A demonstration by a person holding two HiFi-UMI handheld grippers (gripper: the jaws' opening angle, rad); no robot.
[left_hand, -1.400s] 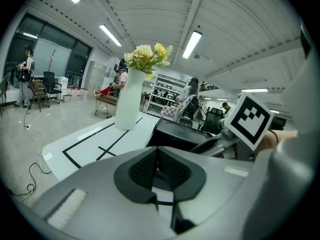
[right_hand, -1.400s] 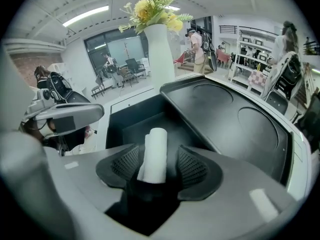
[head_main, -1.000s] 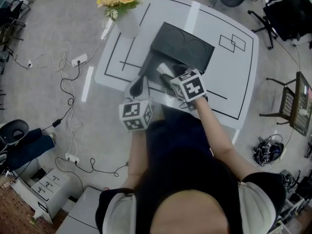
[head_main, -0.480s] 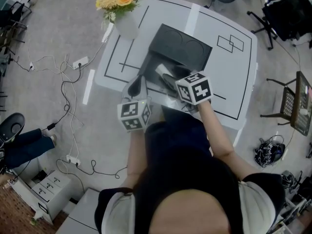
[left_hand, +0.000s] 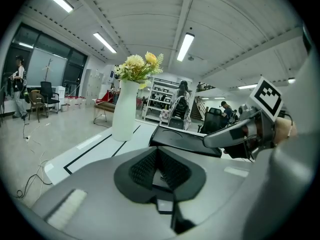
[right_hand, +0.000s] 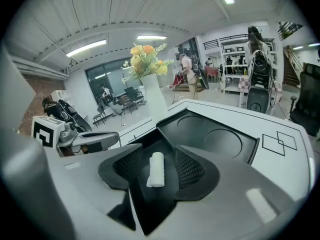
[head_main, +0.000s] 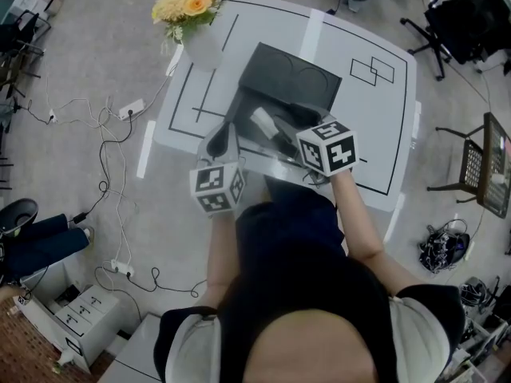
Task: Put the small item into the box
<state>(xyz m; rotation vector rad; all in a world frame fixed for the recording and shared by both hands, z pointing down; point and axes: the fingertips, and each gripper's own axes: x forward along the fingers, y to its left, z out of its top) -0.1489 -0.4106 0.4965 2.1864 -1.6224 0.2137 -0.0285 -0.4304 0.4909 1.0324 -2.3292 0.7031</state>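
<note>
On the white desk [head_main: 375,134], ruled with black lines, the black box [head_main: 315,82] lies open. Its lid [right_hand: 215,139], pressed with two round hollows, is laid back on the far side.

The small item, a white roll [right_hand: 156,169], lies in the near half of the box, on the dark floor of the tray.

My right gripper [right_hand: 158,159] hangs over that tray, tilted down toward it. Its fingers are spread and have just been drawing a little closer. In the right gripper view the white roll shows between the two ribbed pads, but it lies below them on the tray. Neither pad touches it.

My left gripper [left_hand: 158,155] is held just left of the right gripper, at the near left corner of the box. Its fingers appear pressed together at the tips, though the angle in the left gripper view is shallow. Nothing shows between them.

A white vase [head_main: 206,42] of yellow and orange flowers [head_main: 185,0] stands upright at the far left of the desk, well apart from both grippers.

Cables [head_main: 112,134] trail across the grey floor [head_main: 80,70] to the left of the desk.
</note>
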